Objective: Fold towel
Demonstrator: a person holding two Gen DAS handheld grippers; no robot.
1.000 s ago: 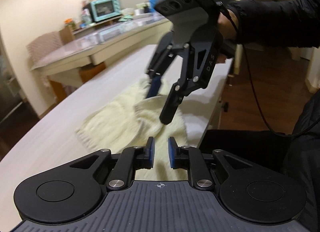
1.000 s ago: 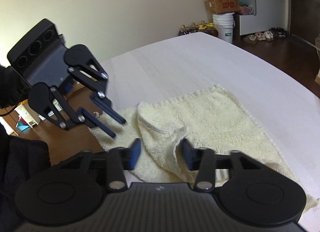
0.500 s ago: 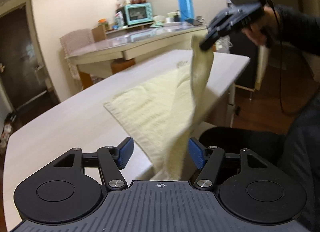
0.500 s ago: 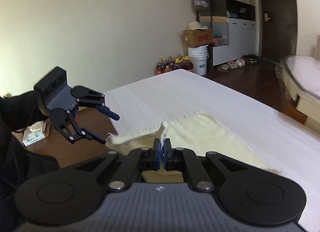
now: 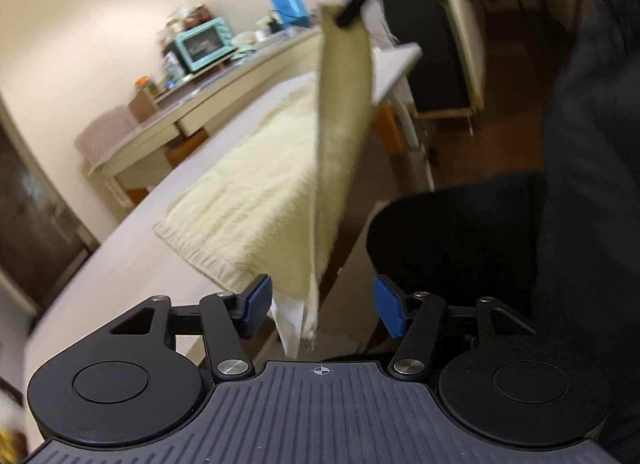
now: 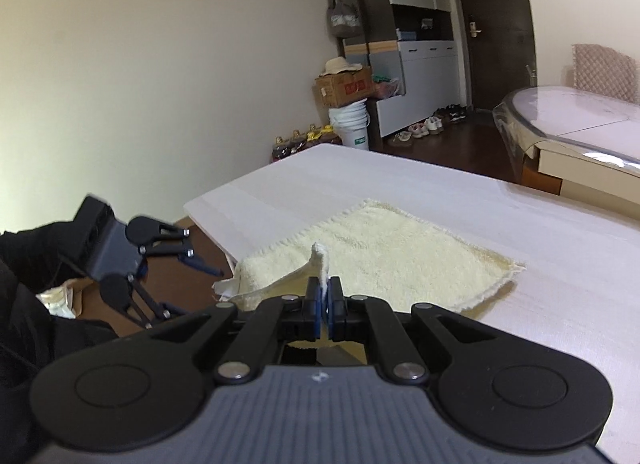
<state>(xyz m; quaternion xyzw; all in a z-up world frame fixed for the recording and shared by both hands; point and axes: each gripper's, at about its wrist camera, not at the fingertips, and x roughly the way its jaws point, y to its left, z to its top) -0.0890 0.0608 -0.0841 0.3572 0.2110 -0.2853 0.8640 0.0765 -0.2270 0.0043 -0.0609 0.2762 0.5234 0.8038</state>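
Raised right gripper pinches towel corner higher.

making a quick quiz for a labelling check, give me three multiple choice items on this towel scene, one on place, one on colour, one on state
1. Where does most of the towel lie?
A. on the white table
B. on the floor
C. in the white bucket

2. What colour are the pads on the left gripper fingers?
A. red
B. blue
C. green

3. How does the right gripper stand?
A. wide open over the table
B. shut on a lifted corner of the towel
C. shut on a bottle

Key: 1 A, the towel spreads flat on the tabletop. 2 B, both pads show blue in the left wrist view. 3 B, towel cloth sticks up between its closed fingers.
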